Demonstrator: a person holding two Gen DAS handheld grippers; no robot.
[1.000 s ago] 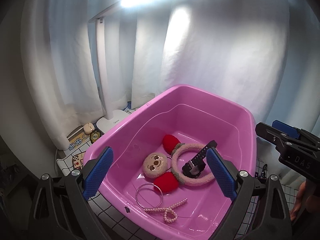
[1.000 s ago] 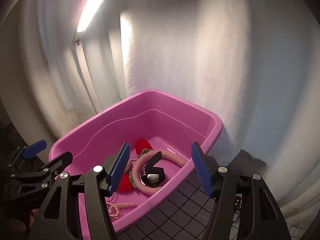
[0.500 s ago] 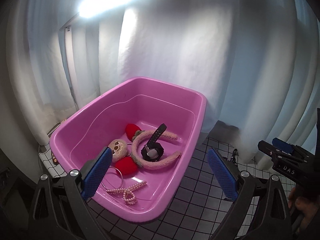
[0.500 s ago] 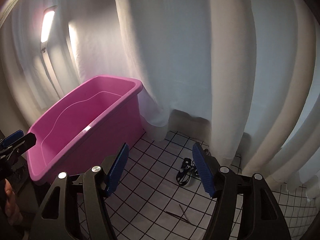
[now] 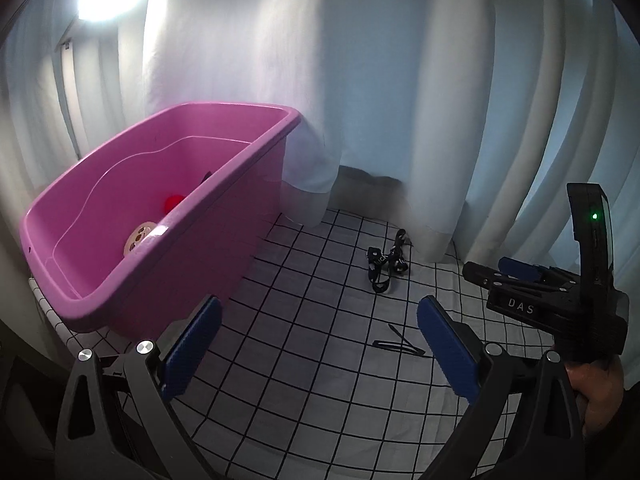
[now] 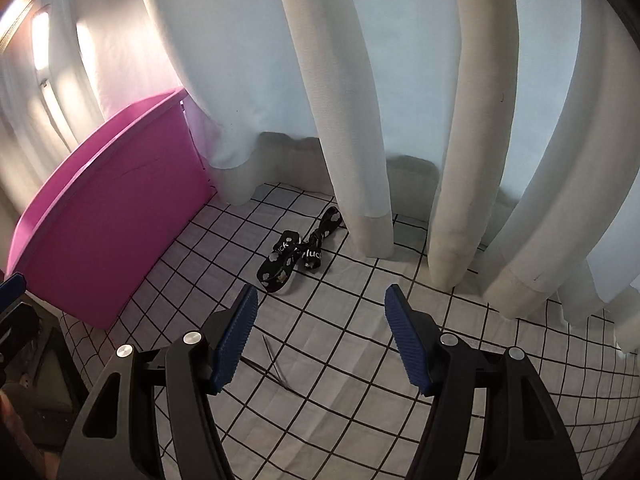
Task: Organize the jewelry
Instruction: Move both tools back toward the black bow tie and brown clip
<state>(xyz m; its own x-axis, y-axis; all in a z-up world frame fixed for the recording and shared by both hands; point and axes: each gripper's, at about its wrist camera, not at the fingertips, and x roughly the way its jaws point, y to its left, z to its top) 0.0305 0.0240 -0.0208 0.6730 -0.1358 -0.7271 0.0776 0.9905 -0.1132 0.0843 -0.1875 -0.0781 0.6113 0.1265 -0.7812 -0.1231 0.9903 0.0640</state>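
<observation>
Left wrist view: left gripper (image 5: 318, 344) hangs over the checked cloth (image 5: 304, 360), fingers spread, nothing between them. Pink tub (image 5: 160, 216) sits to the left; over its near wall only part of a plush face (image 5: 138, 237) and a red bit (image 5: 173, 202) show, so some pieces are already in. The rest of its contents are hidden from this angle. On the cloth, well apart from the tub: a black printed ribbon (image 5: 386, 266) near the curtain (image 5: 400, 80), and a thin dark hairpin (image 5: 396, 340) closer in. Right gripper (image 5: 516, 276) enters at right edge; its finger spacing cannot be told from here.

Right wrist view: right gripper (image 6: 320, 336) fingers wide apart, empty, aimed at the cloth (image 6: 360, 360). Ribbon (image 6: 298, 256) lies just ahead of the tips; hairpin (image 6: 272, 364) lies beside the left finger. Tub (image 6: 116, 216) at left, interior not visible.

Judgement: partly done. At least two loose items remain outside the tub; neither is gripped yet. Ribbon looks the likelier next pick for the right gripper.
</observation>
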